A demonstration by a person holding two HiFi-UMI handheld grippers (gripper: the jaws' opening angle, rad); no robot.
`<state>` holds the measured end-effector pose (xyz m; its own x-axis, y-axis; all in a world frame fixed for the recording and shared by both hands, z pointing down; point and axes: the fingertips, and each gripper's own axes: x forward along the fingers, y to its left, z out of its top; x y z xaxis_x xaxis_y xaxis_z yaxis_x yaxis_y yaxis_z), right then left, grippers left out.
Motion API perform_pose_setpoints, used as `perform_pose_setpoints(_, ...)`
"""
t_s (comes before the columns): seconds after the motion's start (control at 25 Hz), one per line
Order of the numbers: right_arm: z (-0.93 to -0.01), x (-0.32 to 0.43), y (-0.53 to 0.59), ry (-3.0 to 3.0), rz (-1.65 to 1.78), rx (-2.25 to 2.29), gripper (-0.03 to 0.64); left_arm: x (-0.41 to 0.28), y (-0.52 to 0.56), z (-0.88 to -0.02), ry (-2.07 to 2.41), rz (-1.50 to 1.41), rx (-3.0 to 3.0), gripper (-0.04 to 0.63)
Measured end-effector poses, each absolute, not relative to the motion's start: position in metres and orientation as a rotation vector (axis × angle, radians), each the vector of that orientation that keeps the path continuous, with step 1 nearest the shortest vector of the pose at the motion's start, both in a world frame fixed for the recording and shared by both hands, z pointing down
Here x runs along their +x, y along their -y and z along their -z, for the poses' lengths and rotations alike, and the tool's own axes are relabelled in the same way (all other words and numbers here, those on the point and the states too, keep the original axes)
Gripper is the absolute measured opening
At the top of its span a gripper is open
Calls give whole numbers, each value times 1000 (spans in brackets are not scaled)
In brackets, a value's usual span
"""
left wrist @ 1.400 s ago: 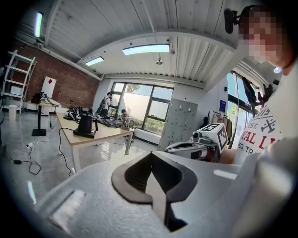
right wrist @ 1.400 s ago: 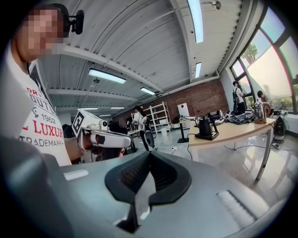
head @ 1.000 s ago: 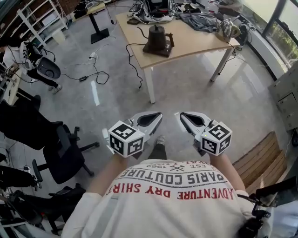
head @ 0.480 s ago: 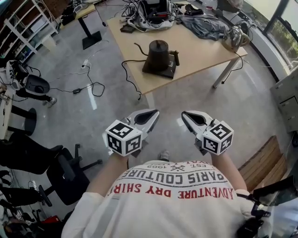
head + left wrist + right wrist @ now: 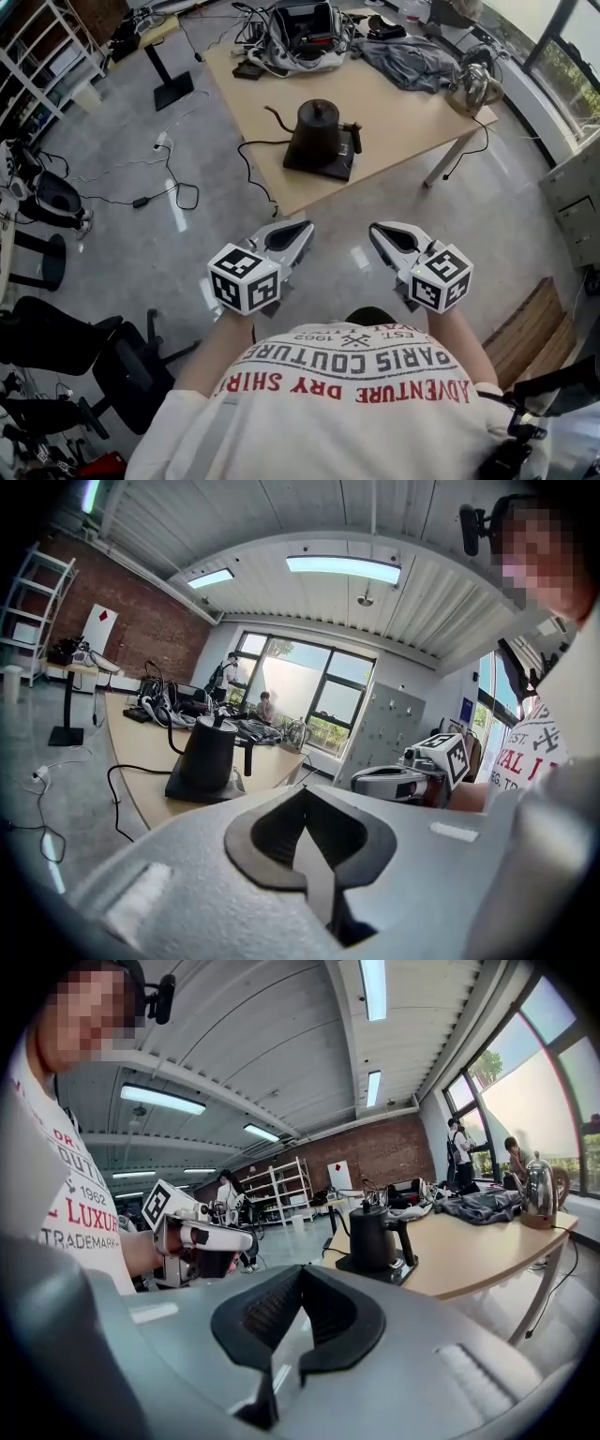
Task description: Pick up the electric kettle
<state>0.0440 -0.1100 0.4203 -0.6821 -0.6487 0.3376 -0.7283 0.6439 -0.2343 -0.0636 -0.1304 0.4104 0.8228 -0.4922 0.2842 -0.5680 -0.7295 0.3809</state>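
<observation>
A black gooseneck electric kettle [image 5: 314, 133] stands on its black base on the near part of a light wooden table [image 5: 394, 103], and its cord hangs off the front edge. It also shows in the left gripper view, kettle [image 5: 208, 755], and in the right gripper view, kettle [image 5: 369, 1236]. My left gripper [image 5: 302, 232] and right gripper [image 5: 378, 232] are held side by side over the floor, well short of the table. Both point toward the kettle. Each is shut with nothing in it: left gripper [image 5: 306, 794], right gripper [image 5: 300, 1269].
A steel kettle [image 5: 469, 84], a grey cloth [image 5: 412, 56] and a heap of cables and gear [image 5: 300, 28] lie farther back on the table. Cords [image 5: 169, 178] trail over the floor at left. Office chairs [image 5: 131, 366] stand at lower left, a slatted wooden bench [image 5: 525, 319] at right.
The person has walked toward the table, so the kettle and table sit nearer and larger. Both grippers have stayed shut and side by side.
</observation>
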Motion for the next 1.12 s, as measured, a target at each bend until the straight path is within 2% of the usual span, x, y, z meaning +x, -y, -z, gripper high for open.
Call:
perform_pose_setpoints(0.36,-432,58,146,2647,-518,1122,4,-55,159,-426,820,-255,2517,2)
perform_pose_setpoints(1.12,-484,83,306,2623,-512,1035,85,-44,283,-481,920,-279,2367,2)
